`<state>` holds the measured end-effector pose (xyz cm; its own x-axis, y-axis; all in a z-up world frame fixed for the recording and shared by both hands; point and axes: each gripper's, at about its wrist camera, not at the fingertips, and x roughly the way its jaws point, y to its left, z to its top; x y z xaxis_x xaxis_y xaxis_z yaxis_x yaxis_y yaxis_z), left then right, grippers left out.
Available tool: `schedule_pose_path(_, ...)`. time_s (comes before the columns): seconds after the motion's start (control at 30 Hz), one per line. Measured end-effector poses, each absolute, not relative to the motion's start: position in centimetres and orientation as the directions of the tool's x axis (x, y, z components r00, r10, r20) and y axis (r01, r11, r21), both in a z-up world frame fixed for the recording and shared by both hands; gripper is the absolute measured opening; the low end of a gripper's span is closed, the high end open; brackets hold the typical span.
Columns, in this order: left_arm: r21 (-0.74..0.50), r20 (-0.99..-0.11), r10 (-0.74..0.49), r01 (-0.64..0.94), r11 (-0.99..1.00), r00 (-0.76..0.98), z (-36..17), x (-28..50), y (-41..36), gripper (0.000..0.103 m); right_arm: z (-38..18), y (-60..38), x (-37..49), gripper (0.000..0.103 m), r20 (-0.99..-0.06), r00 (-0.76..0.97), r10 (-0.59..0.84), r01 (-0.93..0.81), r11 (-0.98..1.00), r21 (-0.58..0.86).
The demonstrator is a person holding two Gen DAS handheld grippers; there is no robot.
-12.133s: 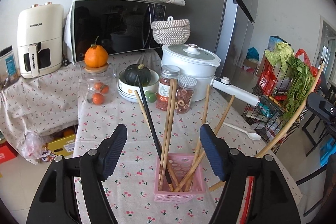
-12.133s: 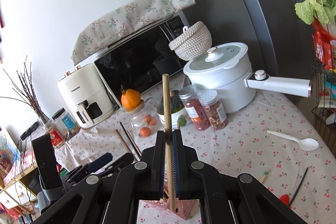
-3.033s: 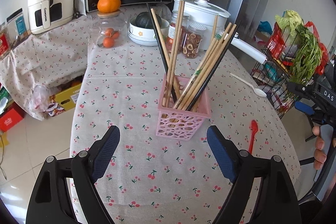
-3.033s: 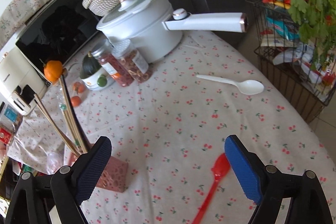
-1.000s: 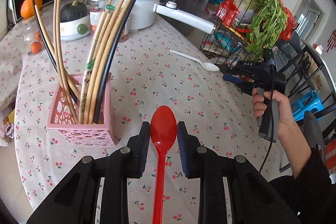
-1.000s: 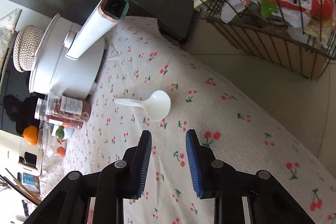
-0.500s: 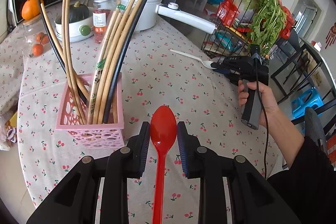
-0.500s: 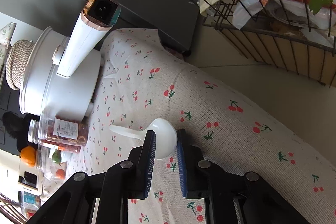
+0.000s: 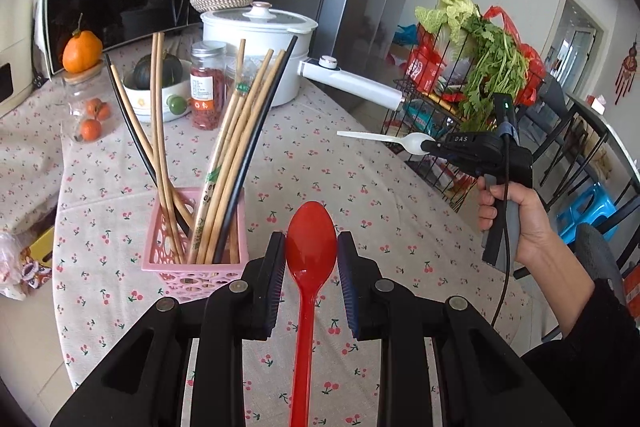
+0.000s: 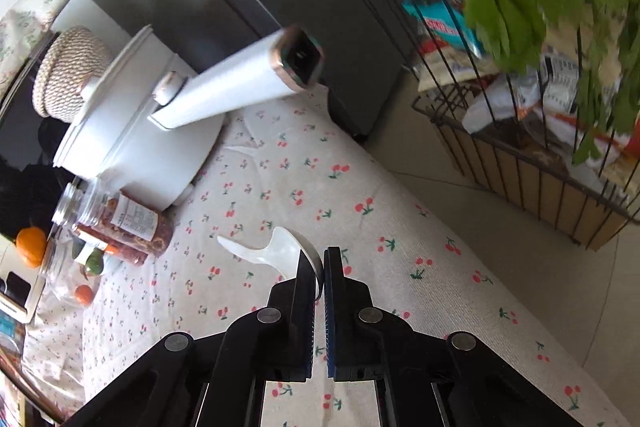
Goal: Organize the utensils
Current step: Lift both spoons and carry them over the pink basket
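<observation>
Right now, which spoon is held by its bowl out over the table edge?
The white spoon, pinched at its bowl by the right gripper. The red spoon sits in the left gripper.

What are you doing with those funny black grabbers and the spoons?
A person is tidying utensils with a grabber in each hand. The left gripper is shut on the red spoon, held up near the pink basket that already holds the chopsticks. The right gripper is shut on the bowl end of the white spoon, lifted above the cherry tablecloth. Neither spoon is in the basket yet.
</observation>
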<state>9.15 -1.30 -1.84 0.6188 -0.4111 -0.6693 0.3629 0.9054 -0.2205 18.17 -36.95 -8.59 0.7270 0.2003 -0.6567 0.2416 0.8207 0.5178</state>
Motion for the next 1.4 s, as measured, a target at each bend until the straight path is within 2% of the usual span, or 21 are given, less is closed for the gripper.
schedule_pose_path(0.3, -0.284, -0.529, -0.419, 0.311, 0.907, 0.738, 2.1, 8.7, 2.0, 0.027, -1.0, -33.7, 13.4, 0.001, -0.619, 0.773, 0.140, 0.110, 0.931, 0.348)
schedule_pose_path(0.5, -0.315, -0.337, -0.381, 0.279, 0.907, 0.861, 5.1, 8.9, 4.9, 0.027, 3.7, -29.8, 10.1, 0.001, -0.568, 0.806, 0.167, -0.025, 0.968, 0.249)
schedule_pose_path(0.6, -0.282, -0.223, -0.338, 0.271, 0.920, 0.915, 5.9, 9.3, 5.3, 0.027, 5.2, -27.5, 8.8, 0.001, -0.554, 0.811, 0.188, -0.090, 0.976, 0.199)
schedule_pose_path(0.67, -0.275, -0.187, -0.319, 0.262, 0.925, 0.929, 6.0, 10.3, 5.3, 0.028, 5.8, -26.3, 8.3, 0.001, -0.557, 0.805, 0.204, -0.124, 0.976, 0.179)
schedule_pose_path(0.9, -0.243, -0.173, -0.210, 0.165, 0.956, 0.962, 3.5, 13.9, 5.1, 0.027, 6.1, -22.7, 7.2, 0.001, -0.585, 0.775, 0.239, -0.229, 0.969, 0.092)
schedule_pose_path(1.17, -0.185, -0.180, -0.203, 0.170, 0.968, 0.963, 1.6, 15.8, 4.2, 0.028, 5.7, -19.3, 7.5, 0.001, -0.609, 0.744, 0.273, -0.314, 0.948, 0.041)
schedule_pose_path(1.4, -0.179, -0.252, -0.198, 0.155, 0.971, 0.947, -0.1, 16.4, 5.0, 0.028, 5.2, -16.1, 7.8, 0.001, -0.641, 0.708, 0.298, -0.392, 0.920, -0.006)
